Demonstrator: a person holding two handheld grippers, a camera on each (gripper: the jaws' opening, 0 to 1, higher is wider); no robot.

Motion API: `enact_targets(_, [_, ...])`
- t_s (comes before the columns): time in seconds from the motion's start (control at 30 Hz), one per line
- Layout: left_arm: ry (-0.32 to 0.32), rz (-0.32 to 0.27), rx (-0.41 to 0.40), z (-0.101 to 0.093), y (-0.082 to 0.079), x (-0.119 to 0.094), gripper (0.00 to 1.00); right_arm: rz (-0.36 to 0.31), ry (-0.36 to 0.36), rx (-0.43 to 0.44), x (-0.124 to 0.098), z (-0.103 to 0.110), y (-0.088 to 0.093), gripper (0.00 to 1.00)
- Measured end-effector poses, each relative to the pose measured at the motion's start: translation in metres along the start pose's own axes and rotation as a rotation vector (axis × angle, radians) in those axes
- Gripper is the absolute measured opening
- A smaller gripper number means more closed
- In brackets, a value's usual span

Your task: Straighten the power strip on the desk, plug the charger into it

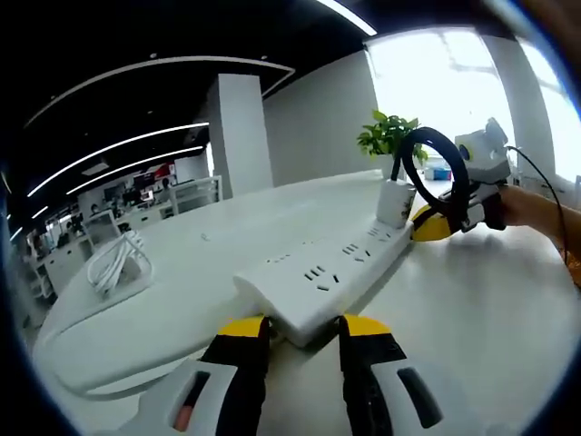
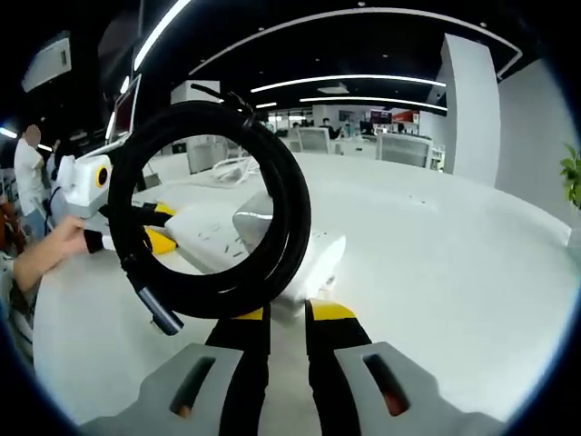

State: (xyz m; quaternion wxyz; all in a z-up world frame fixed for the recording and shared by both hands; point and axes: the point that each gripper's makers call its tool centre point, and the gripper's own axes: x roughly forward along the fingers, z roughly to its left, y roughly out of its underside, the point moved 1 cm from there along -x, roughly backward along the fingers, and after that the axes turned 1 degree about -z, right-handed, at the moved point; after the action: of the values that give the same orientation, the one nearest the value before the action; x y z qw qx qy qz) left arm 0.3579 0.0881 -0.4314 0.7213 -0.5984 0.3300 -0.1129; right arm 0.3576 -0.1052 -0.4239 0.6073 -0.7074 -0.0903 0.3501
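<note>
Power strip: one long white power strip (image 1: 327, 272) lies on the white desk (image 1: 490, 300), reaching from the left gripper (image 1: 302, 331) at its near end to the right gripper (image 1: 434, 223) at its far end.
Left gripper: yellow-tipped jaws stand apart on either side of the strip's near end; whether the pads actually touch the casing cannot be told.
Right gripper: in the right gripper view, the right gripper (image 2: 287, 313) has its jaws drawn close together at the strip's end (image 2: 300, 263), with the black cable coil (image 2: 218, 209) looped just above them; what exactly is pinched cannot be told.
Cable: one black coil with a metal-tipped plug end hanging at its lower left, also seen as a black loop (image 1: 436, 163) in the left gripper view.
Charger: one white bundle of cord and adapter (image 1: 118, 263) sits well apart from the strip, toward the desk's far left edge; judged to be the charger, not yet plugged in.
Other items: one white pot (image 1: 397, 202) with a green plant (image 1: 388, 136), touching or just beside the strip's far end.
Risk: swinging the strip straight could knock the pot over, since it stands so close; the dangling coil could snag on the strip or a jaw.
Count: two grippers, one strip, one coil, one charger, one potted plant.
</note>
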Motion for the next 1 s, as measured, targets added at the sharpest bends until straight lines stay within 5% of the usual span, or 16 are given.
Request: enact_targets(1.0, [-0.012,0.005,0.033,0.0014,0.0018,-0.0031,0.29,-0.028,0.017,0.002,0.0031,-0.0032,-0.0018,0.14])
